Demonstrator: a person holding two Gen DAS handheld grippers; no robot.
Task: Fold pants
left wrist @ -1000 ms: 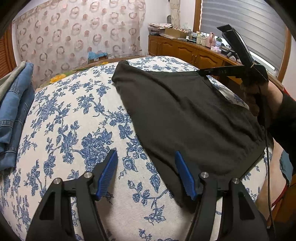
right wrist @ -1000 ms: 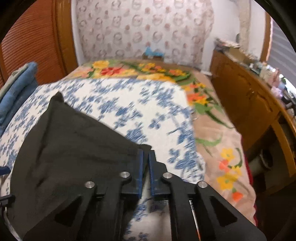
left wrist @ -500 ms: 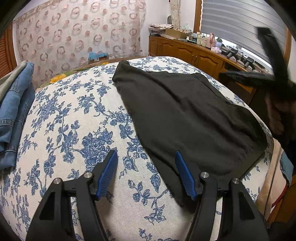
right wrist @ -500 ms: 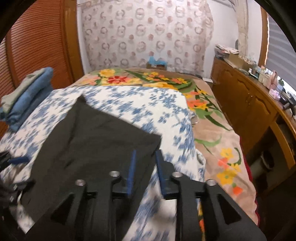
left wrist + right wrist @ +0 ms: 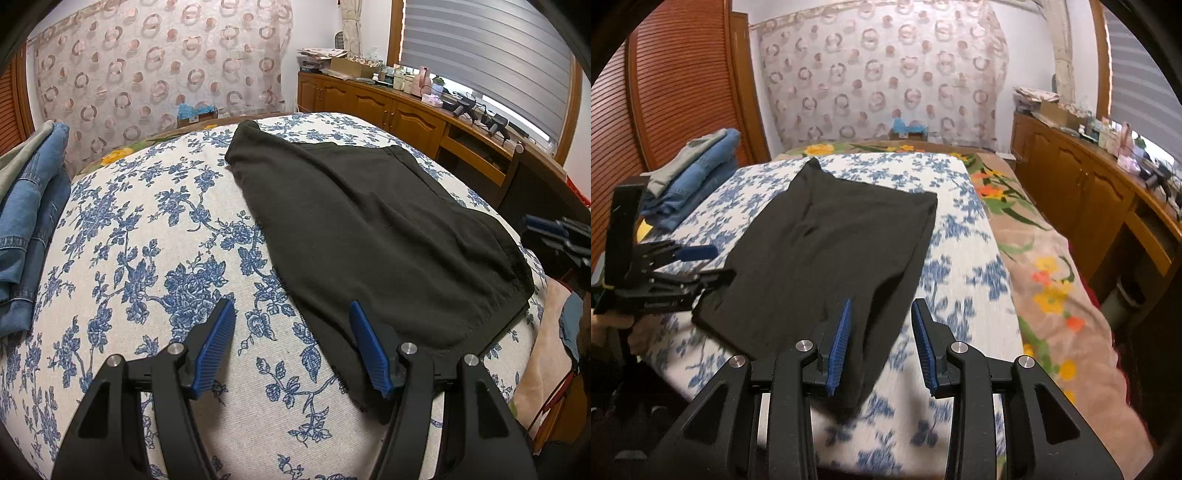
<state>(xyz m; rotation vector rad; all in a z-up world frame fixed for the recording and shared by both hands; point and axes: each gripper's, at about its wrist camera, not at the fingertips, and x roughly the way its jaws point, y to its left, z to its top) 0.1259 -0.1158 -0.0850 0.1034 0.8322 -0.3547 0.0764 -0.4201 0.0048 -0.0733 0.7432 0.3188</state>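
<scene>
The black pants (image 5: 831,243) lie flat, folded on the flowered bed cover (image 5: 155,236). The left gripper (image 5: 291,347) waits wide, holding nothing, pants under its right finger. The right gripper (image 5: 881,343) is opening, pants' corner beneath, maybe letting go

One black pants (image 5: 373,236), two tools (image 5: 291,347)

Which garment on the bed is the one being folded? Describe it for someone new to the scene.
On the bed, look at the white cloth with blue flowers. The black pants lie flat in its middle, folded into a rough rectangle. The only other clothes are the stacked blue jeans at the cloth's far left edge by the slatted wooden door; the pants are plain black and lie alone.
</scene>
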